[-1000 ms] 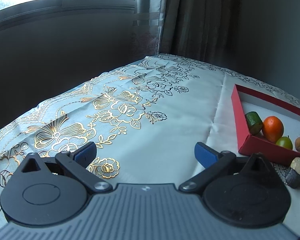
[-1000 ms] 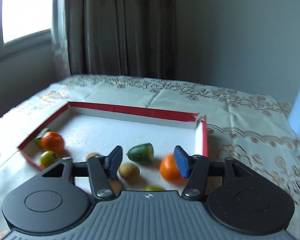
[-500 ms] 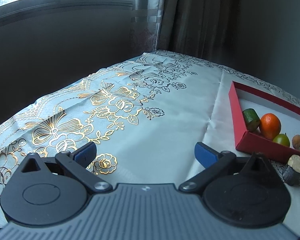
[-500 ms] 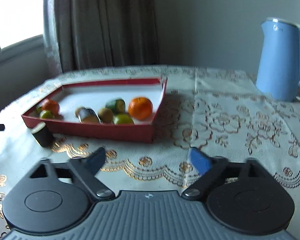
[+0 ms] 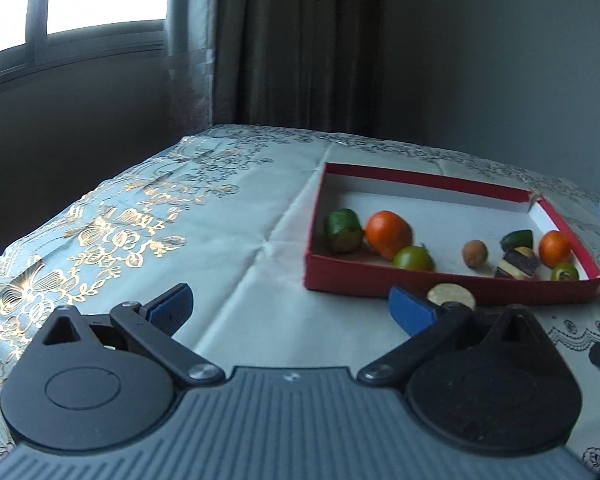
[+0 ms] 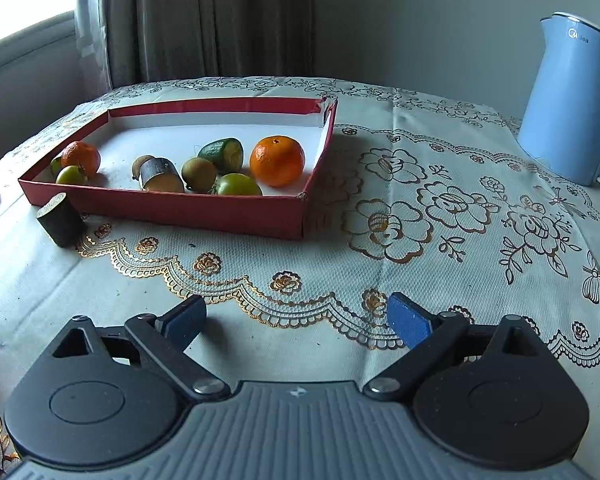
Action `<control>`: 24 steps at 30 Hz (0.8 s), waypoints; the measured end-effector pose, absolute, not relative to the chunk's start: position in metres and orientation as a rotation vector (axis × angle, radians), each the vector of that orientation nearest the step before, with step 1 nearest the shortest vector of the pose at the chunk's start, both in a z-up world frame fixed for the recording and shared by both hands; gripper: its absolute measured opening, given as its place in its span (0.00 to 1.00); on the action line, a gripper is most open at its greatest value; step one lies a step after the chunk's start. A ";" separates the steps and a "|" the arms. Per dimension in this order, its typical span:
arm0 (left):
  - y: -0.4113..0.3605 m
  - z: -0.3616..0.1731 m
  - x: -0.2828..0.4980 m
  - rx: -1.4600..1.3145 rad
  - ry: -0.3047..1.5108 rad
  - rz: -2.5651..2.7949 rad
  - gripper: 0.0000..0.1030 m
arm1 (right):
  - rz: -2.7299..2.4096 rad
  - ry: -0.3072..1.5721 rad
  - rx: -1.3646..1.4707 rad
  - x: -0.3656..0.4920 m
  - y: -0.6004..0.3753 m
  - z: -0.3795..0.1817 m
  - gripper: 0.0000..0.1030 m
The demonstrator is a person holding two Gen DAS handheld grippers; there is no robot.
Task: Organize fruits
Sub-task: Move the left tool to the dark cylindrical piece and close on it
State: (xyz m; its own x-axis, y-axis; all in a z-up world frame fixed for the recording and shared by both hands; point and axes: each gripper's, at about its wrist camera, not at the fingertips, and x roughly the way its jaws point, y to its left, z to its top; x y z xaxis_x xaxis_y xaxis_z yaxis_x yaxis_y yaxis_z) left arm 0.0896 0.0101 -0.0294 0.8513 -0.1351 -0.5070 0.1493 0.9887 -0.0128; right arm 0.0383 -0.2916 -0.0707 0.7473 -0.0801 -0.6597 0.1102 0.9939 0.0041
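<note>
A red tray with a white floor holds several fruits: a big orange, a smaller orange, a green lime, a kiwi and a dark cut piece. A loose dark cylinder piece stands on the cloth just outside the tray's front left corner. My right gripper is open over the tablecloth in front of the tray, with nothing between its fingers. My left gripper is open and empty, left of the tray. The loose piece shows just beyond its right finger.
A light blue kettle stands at the back right of the table. The flowered tablecloth covers the table. A curtain and a window lie behind the far edge, and the table's left edge drops off into shadow.
My right gripper drew back out of the tray and its jaws spread wide, leaving the fruit inside. My left gripper swung right, bringing the tray and the loose piece into its view.
</note>
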 end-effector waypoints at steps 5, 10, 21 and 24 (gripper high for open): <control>-0.038 -0.031 0.086 0.111 0.516 -0.241 1.00 | -0.097 0.719 0.048 0.039 -0.292 -0.070 0.96; -0.066 -0.044 0.098 0.157 0.562 -0.227 1.00 | -0.078 0.710 0.082 0.038 -0.297 -0.070 0.99; -0.071 -0.049 0.114 0.107 0.636 -0.212 0.96 | -0.072 0.709 0.089 0.038 -0.298 -0.070 1.00; -0.076 -0.052 0.116 0.131 0.657 -0.218 0.90 | -0.072 0.710 0.088 0.038 -0.298 -0.070 1.00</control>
